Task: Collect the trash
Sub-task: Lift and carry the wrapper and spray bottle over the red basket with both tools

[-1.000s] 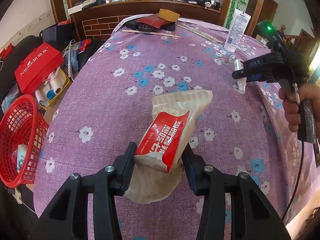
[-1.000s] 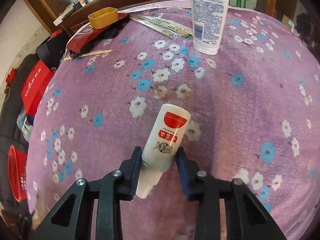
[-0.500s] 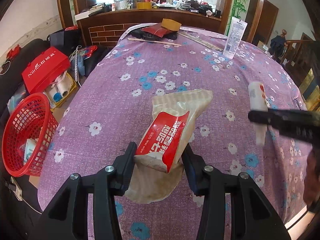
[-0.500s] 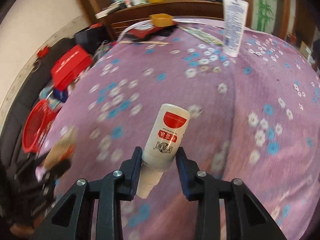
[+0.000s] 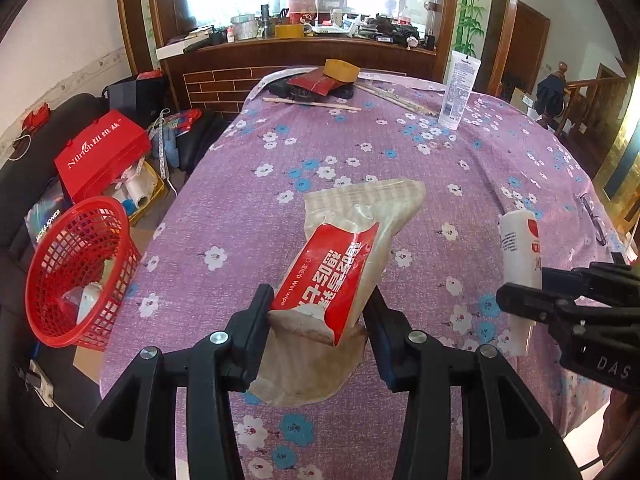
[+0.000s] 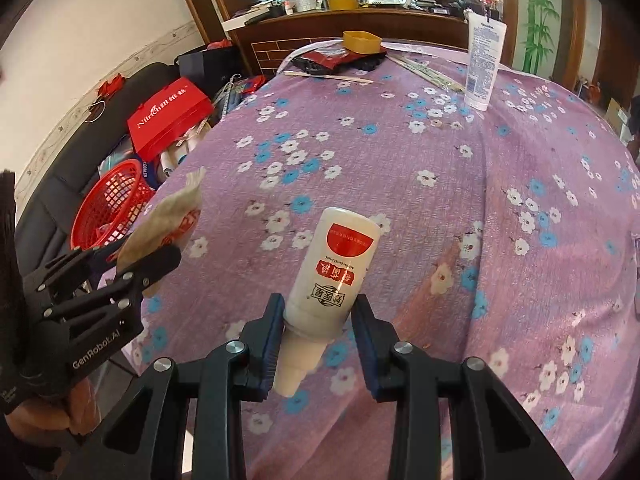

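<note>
My left gripper (image 5: 318, 320) is shut on a beige wet-wipe packet with a red label (image 5: 340, 264), held above the purple flowered tablecloth (image 5: 360, 152). My right gripper (image 6: 318, 332) is shut on a small white bottle with a red label (image 6: 336, 268), cap end toward the camera. In the left wrist view the bottle (image 5: 518, 256) and right gripper show at the right edge. In the right wrist view the left gripper (image 6: 132, 256) with the packet (image 6: 168, 216) shows at the left. A red mesh basket (image 5: 76, 268) holding some trash stands on the floor to the left, also in the right wrist view (image 6: 116, 204).
A white tube (image 5: 458, 88) stands upright at the table's far right. A yellow box (image 5: 340, 70), red pouch (image 5: 316, 83) and chopsticks (image 5: 312, 103) lie at the far end. A red carton (image 5: 100, 154) and clutter sit on the floor left. A wooden counter (image 5: 304, 52) stands behind.
Both grippers have pulled back toward the near edge of the table with their loads. The right gripper swung left, closer beside the left one. The basket appears nearer.
</note>
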